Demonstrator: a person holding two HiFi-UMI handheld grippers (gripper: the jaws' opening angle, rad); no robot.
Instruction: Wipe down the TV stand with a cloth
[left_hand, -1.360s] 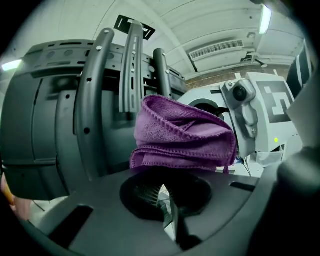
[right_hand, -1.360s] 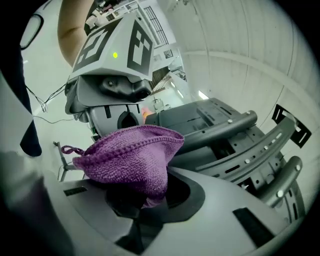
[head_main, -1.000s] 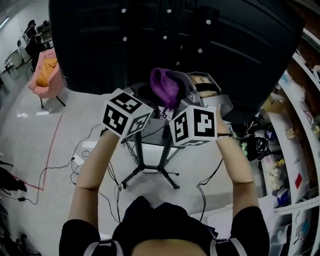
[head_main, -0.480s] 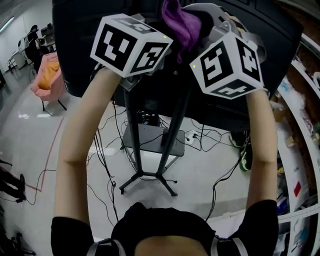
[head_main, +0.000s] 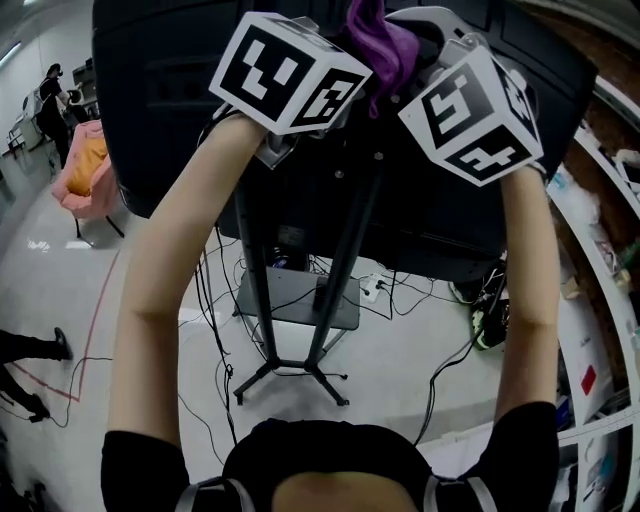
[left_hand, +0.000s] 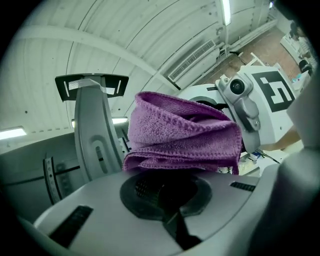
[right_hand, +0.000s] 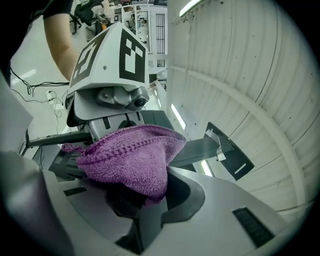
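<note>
Raised higher than a second ago in the head view, left gripper (head_main: 288, 72) and right gripper (head_main: 470, 105) sit close together, purple cloth (head_main: 380, 40) bunched between them; TV stand (head_main: 300, 300) below and beyond both. Left gripper view: jaws clamped wide on the folded cloth (left_hand: 180, 132), near jaw against its edge, far jaw hidden behind it. Right gripper view: jaws spread, cloth (right_hand: 130, 160) draped toward one side, visible jaw clear of it.
</note>
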